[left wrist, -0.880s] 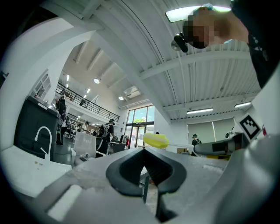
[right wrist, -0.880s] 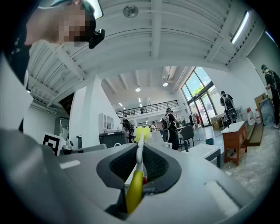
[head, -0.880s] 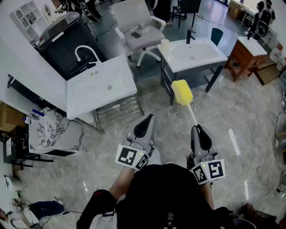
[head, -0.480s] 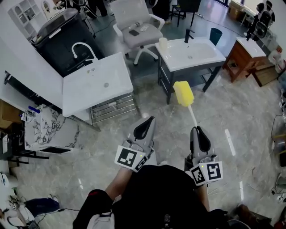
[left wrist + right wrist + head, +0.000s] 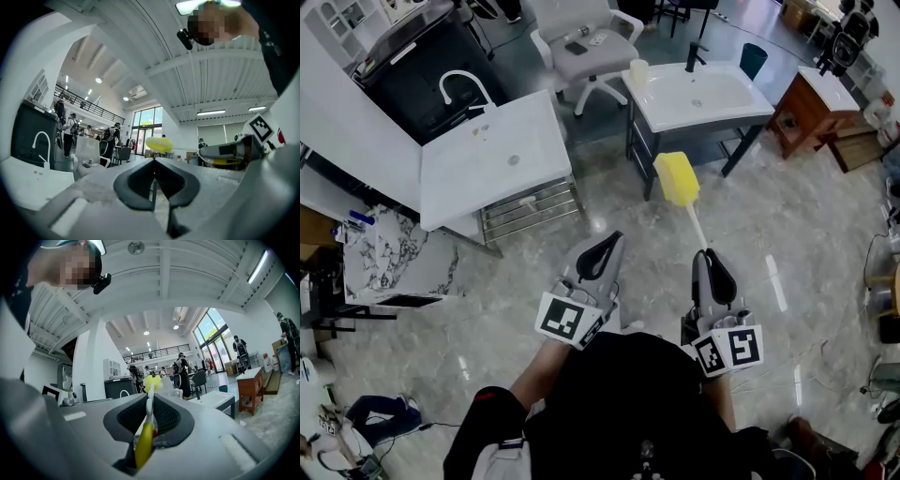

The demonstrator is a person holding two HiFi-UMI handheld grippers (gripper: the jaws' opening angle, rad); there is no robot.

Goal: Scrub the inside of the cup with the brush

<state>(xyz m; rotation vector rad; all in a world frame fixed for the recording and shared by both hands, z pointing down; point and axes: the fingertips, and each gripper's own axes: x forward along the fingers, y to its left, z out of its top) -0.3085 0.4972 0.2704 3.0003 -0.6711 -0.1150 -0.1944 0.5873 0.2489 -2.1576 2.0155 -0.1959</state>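
My right gripper [image 5: 709,267] is shut on the thin white handle of a brush [image 5: 677,178]. Its yellow sponge head points forward, out over the floor. In the right gripper view the handle [image 5: 147,427] runs between the closed pads to the yellow head [image 5: 152,382]. Beside it my left gripper [image 5: 598,258] is shut and holds nothing; its own view shows the jaws [image 5: 153,164] together. A pale cup [image 5: 638,71] stands on the far left corner of the right-hand sink unit [image 5: 741,105], well ahead of both grippers.
A second white sink unit [image 5: 544,173] with a curved tap stands to the left, over a metal rack. A white office chair [image 5: 586,47] stands behind the sinks, with a wooden side table [image 5: 811,108] at the right. Marble floor lies between me and the sinks.
The head view has shifted: the sinks and chair sit a little higher and further left in the frame. Both grippers stay side by side, and the brush stays in the right one.
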